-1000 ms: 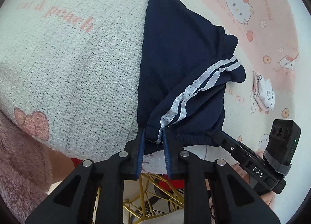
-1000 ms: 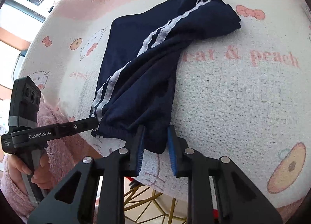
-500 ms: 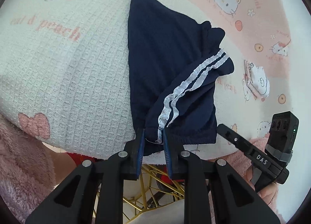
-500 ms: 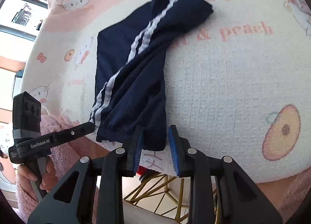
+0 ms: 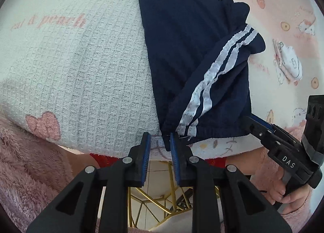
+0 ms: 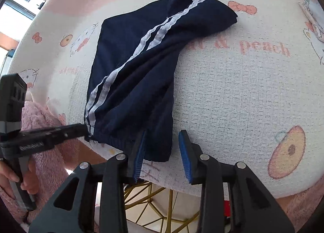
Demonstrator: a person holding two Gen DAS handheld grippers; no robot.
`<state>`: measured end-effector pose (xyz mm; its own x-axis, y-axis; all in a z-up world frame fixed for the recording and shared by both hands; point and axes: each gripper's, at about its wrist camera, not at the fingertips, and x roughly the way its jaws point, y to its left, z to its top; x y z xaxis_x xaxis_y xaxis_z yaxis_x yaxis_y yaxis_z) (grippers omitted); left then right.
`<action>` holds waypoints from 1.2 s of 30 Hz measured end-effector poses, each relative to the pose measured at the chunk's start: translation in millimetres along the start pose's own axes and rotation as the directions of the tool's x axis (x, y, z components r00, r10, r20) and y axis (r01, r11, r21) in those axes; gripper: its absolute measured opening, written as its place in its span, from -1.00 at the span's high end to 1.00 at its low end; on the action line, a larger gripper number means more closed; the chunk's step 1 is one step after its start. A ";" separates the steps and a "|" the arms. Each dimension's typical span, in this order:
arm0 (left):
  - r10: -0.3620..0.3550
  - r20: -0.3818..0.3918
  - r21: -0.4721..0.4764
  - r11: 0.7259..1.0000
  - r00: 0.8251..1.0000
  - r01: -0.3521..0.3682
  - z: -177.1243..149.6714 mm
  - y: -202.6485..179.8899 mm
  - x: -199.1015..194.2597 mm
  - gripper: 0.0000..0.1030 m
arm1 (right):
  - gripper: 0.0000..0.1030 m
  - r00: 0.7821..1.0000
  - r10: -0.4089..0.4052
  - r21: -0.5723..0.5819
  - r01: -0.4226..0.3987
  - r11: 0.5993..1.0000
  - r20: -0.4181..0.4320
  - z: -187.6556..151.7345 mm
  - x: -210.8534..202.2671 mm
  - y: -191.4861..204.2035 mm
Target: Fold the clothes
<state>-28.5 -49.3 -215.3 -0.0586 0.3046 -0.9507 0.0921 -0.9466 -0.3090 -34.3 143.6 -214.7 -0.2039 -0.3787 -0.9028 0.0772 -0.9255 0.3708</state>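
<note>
Dark navy shorts [image 5: 192,51] with two white side stripes lie crumpled on a white waffle towel [image 5: 91,71], waistband at the near edge. My left gripper [image 5: 160,139] is open at the waistband's left corner; the cloth touches its right finger only. From the right wrist, the shorts [image 6: 137,71] reach into my right gripper [image 6: 162,138], which stands open around the waistband's right corner without pinching it. The left gripper [image 6: 81,128] shows there with its tip at the striped corner. The right gripper [image 5: 253,120] appears from the left wrist beside the waistband.
The towel [image 6: 232,91] has a pink cartoon-cat border and covers a small table that ends just before both grippers. A gold wire frame [image 5: 162,202] stands below. Fluffy pink sleeves [image 5: 30,162] flank the edge, and a hand [image 5: 291,198] holds the right gripper's handle.
The right gripper's jaws have spread wider around the waistband. The striped corner that sat between the left fingers now lies against the right finger only. The shorts rest on the towel.
</note>
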 end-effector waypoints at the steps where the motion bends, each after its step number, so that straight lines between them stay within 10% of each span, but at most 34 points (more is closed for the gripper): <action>1: 0.010 -0.002 0.003 1.000 1.000 -0.010 0.4 -0.7 -2.0 0.59 | 0.35 1.000 -0.006 0.002 0.006 1.000 0.004 1.2 -1.4 1.0; 10: -0.036 0.125 0.077 0.997 0.992 0.027 19.4 -24.7 -30.5 0.58 | 0.29 0.995 -0.092 -0.025 0.092 0.995 0.027 7.2 -2.6 -2.4; 20: -0.222 0.131 -0.024 0.974 0.966 0.227 26.0 -7.4 -37.1 0.47 | 0.27 0.999 -0.047 -0.032 0.048 0.998 0.025 -1.6 -4.4 -11.5; 25: -0.226 0.070 -0.056 0.972 0.972 0.230 25.7 -5.5 -10.9 0.47 | 0.26 0.999 -0.038 -0.024 0.038 0.999 0.023 -4.4 -4.7 -13.7; 27: -0.202 0.071 -0.051 0.977 0.977 0.205 23.5 -4.1 -12.3 1.00 | 0.26 0.999 -0.034 -0.020 0.035 0.999 0.024 -4.0 -5.1 -14.4; 36: -0.098 0.078 -0.040 0.994 0.992 0.101 14.7 3.6 -18.0 1.00 | 0.26 0.992 0.042 0.022 -0.045 0.999 0.121 1.4 -22.9 -17.6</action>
<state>-41.7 -59.8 -198.9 -0.1444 0.3869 -0.9107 0.1253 -0.9058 -0.4047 -32.4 168.6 -200.3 -0.3174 -0.4134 -0.8534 0.0643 -0.9073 0.4156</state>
